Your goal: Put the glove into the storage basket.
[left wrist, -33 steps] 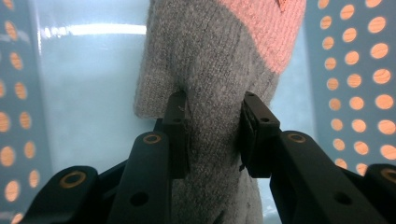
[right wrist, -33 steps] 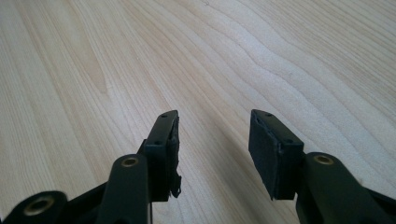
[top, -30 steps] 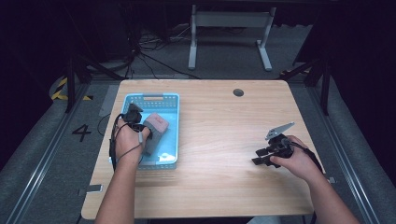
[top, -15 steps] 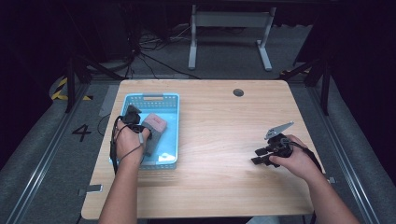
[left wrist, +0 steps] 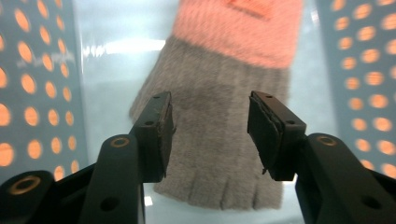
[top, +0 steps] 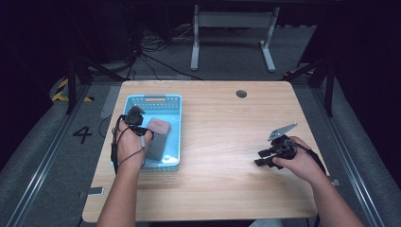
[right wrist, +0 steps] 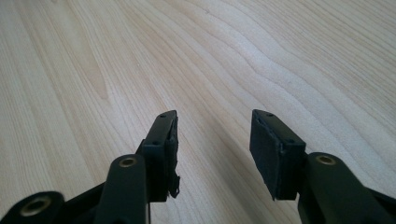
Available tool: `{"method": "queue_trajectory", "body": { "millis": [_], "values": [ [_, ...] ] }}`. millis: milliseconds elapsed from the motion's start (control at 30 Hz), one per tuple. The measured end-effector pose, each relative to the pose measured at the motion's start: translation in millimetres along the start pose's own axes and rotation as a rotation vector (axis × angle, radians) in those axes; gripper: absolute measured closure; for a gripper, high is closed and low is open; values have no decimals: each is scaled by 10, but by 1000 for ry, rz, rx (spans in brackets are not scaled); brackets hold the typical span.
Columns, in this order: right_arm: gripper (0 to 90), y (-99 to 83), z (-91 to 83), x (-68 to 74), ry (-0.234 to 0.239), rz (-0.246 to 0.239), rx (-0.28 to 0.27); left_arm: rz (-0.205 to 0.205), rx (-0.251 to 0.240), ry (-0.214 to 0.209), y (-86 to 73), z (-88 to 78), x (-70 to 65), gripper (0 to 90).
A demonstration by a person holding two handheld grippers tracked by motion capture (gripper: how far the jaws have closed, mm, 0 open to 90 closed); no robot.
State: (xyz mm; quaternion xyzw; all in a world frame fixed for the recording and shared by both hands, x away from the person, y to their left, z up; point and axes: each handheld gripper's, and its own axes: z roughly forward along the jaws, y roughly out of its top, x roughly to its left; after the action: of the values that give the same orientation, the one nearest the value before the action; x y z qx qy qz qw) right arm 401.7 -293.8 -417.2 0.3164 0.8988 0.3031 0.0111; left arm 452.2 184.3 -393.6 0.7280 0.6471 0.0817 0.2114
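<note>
A grey knitted fingerless glove (left wrist: pixel 219 116) with a pink cuff (left wrist: pixel 238 28) lies flat on the floor of the blue perforated basket (top: pixel 156 97) at the table's left. My left gripper (left wrist: pixel 210 126) hovers just over the glove's grey part. Its jaws have just been opening and now stand apart, pads off the fabric, with nothing pinched between them. In the high view the glove (top: pixel 158 137) sits beside the left gripper (top: pixel 142 133). My right gripper (right wrist: pixel 212 144) stands open over bare wood, low at the table's right (top: pixel 261 159).
The light wooden table (top: pixel 222 123) has a round cable hole (top: pixel 241 93) near its far edge. The basket's walls (left wrist: pixel 37 84) close in on both sides of the left gripper. Beyond the table stand a dark floor, cables and a grey metal frame (top: pixel 231 19).
The left hand has shifted slightly over the basket while the glove keeps its place. The right hand has not moved.
</note>
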Motion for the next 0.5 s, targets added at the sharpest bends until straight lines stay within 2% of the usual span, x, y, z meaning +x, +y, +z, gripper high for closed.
{"method": "queue_trajectory", "body": {
  "millis": [200,333,400,433,500],
  "values": [
    [531,-4,-12,-5,-3,-1,-2,72,-19,-12,0,-161,-86,534],
    [533,3,-14,3,-1,-8,0,65,42,7,-32,-99,2,580],
    [534,7,-11,5,1,-10,-1,59,86,16,-63,-35,62,651],
    [536,9,-9,5,1,-10,0,60,97,18,-77,-1,89,673],
    [539,11,-1,8,0,-13,5,57,118,23,-97,61,137,774]
  ]
}}
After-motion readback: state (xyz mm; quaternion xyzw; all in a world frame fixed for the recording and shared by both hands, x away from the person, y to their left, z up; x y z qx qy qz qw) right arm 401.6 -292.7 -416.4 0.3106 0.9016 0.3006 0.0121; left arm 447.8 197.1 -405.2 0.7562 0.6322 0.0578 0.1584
